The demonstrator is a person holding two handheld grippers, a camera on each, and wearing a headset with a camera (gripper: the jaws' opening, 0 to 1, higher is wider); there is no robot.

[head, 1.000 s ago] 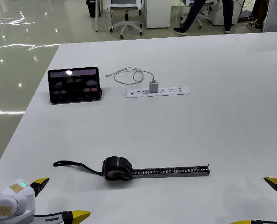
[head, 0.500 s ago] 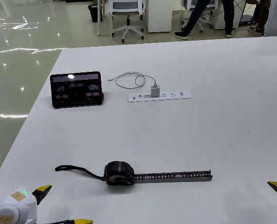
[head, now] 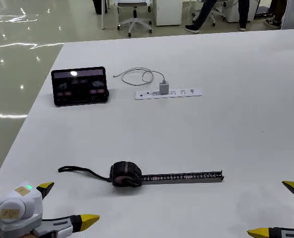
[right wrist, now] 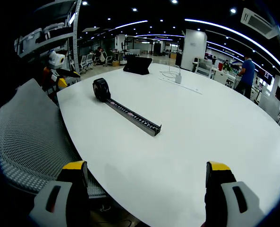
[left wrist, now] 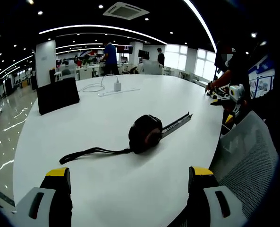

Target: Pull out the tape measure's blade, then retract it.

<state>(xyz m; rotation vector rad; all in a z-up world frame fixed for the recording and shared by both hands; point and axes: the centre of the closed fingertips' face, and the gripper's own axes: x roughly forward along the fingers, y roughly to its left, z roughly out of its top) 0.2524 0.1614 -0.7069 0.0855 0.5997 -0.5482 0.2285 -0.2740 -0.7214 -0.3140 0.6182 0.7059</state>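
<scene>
Though near the tape measure (head: 125,174), blade (head: 186,177) out: left hand-held gripper (head: 67,203) and right hand-held gripper (head: 274,208), both spread, empty.

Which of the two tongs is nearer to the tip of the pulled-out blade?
The right tongs: the blade tip lies toward them, whereas the left tongs sit beyond the case, on the strap side.

Table (head: 211,129): plain white, faint sheen.
Ahead of left gripper (head: 67,203): tape measure case (head: 125,174) black, strap (head: 82,171) black. Blade (head: 184,177) is dark with fine pale graduations and a few red numerals.
Left gripper and right gripper (head: 275,208): yellow tips, pale grey bodies.
Far beyond both: tablet (head: 80,86) black, pinkish tiles on its screen. Power strip (head: 168,93) and cable (head: 137,77) white.
</scene>
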